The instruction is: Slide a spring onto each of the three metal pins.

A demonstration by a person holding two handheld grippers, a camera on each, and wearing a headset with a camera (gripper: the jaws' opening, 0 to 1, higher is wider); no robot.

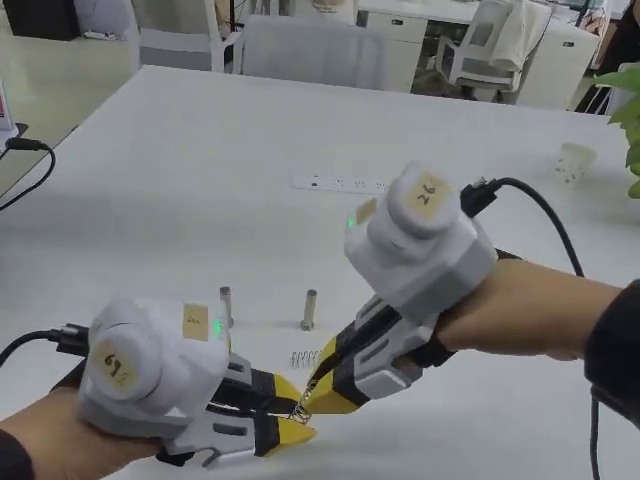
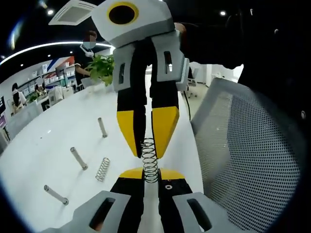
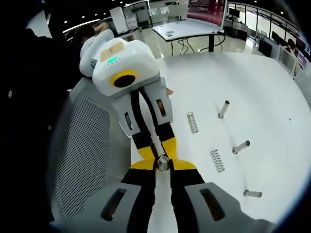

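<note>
One small spring (image 1: 302, 408) is held from both ends, low over the table's near edge. My left gripper (image 1: 293, 428) is shut on its lower end (image 2: 151, 170). My right gripper (image 1: 312, 398) comes in from the right and is shut on the other end, seen end-on (image 3: 163, 162). Two upright metal pins (image 1: 226, 305) (image 1: 309, 310) stand just beyond them. The left gripper view holds three bare pins (image 2: 102, 127) (image 2: 78, 158) (image 2: 56, 194). A loose spring (image 1: 305, 357) lies on the table near the pins, and two loose springs (image 3: 193, 122) (image 3: 217, 160) lie there in the right gripper view.
A white power strip (image 1: 340, 184) lies mid-table and a paper cup (image 1: 575, 160) stands at the far right beside a green plant (image 1: 628, 110). A black cable (image 1: 30, 170) runs along the left edge. A grey mesh chair (image 2: 252, 145) is behind me, and chairs (image 1: 320, 50) stand beyond the table.
</note>
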